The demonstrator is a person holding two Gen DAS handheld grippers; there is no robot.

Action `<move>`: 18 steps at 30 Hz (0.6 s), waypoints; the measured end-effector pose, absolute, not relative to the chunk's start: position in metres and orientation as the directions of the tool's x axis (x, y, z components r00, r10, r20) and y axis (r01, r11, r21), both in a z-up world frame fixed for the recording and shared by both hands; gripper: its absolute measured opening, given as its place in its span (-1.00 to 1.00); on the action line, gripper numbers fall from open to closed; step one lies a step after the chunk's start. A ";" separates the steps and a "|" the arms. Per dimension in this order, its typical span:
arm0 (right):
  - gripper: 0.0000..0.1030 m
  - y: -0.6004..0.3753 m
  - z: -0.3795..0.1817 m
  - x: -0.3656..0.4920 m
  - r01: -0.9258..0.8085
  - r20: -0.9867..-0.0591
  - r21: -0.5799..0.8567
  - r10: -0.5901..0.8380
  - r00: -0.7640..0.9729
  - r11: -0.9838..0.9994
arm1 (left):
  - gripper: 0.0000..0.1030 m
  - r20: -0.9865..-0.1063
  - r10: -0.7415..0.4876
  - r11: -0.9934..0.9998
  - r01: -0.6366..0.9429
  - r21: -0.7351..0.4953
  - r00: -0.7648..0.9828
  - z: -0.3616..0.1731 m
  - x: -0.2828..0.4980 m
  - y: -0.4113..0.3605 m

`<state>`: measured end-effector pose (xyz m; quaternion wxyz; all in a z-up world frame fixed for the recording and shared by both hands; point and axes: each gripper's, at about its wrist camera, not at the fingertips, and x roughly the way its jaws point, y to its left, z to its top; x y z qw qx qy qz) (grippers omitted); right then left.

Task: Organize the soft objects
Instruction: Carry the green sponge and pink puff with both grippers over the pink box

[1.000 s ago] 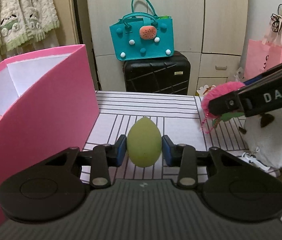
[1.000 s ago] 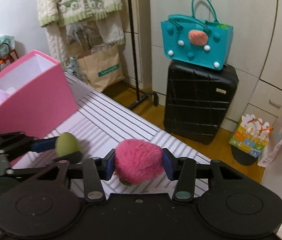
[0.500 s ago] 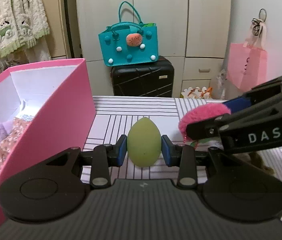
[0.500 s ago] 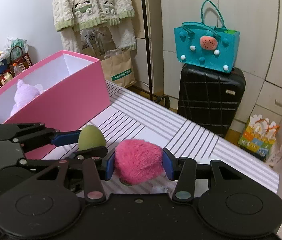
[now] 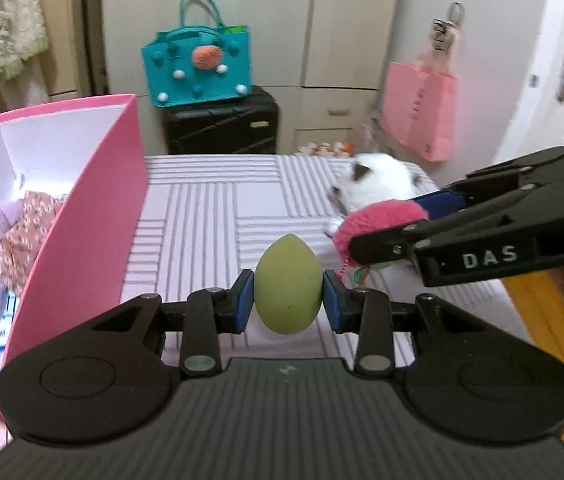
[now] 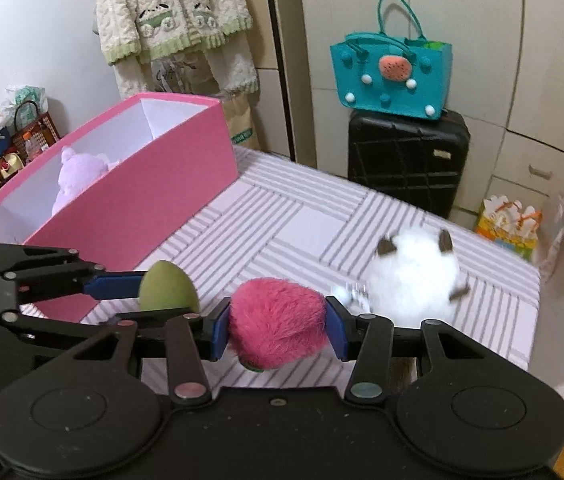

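Both grippers (image 5: 287, 300) now higher, box-ward

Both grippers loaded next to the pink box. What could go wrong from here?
1. The left gripper and right gripper are close together; they may collide heading for the pink box.
2. The green egg sponge is pinched only at its sides and could squirt out.

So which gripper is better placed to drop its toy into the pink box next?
Probably the left gripper: its green egg sits right beside the pink box, while the right gripper with the pink fluffy toy is farther away.
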<state>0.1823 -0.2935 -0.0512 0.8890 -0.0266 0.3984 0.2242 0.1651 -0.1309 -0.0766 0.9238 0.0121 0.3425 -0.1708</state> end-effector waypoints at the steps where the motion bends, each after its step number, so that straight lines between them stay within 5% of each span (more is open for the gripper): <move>1: 0.05 -0.294 -0.051 0.177 -0.414 -0.726 0.130 0.371 0.579 0.901 | -0.32 -0.646 -0.322 0.936 0.337 -0.104 0.692 -0.075 0.161 -0.130; 18: 0.05 -0.276 -0.035 0.083 -0.454 -0.741 0.138 0.396 0.543 0.881 | -0.30 -0.731 -0.456 0.836 0.525 -0.157 0.508 -0.052 0.083 -0.097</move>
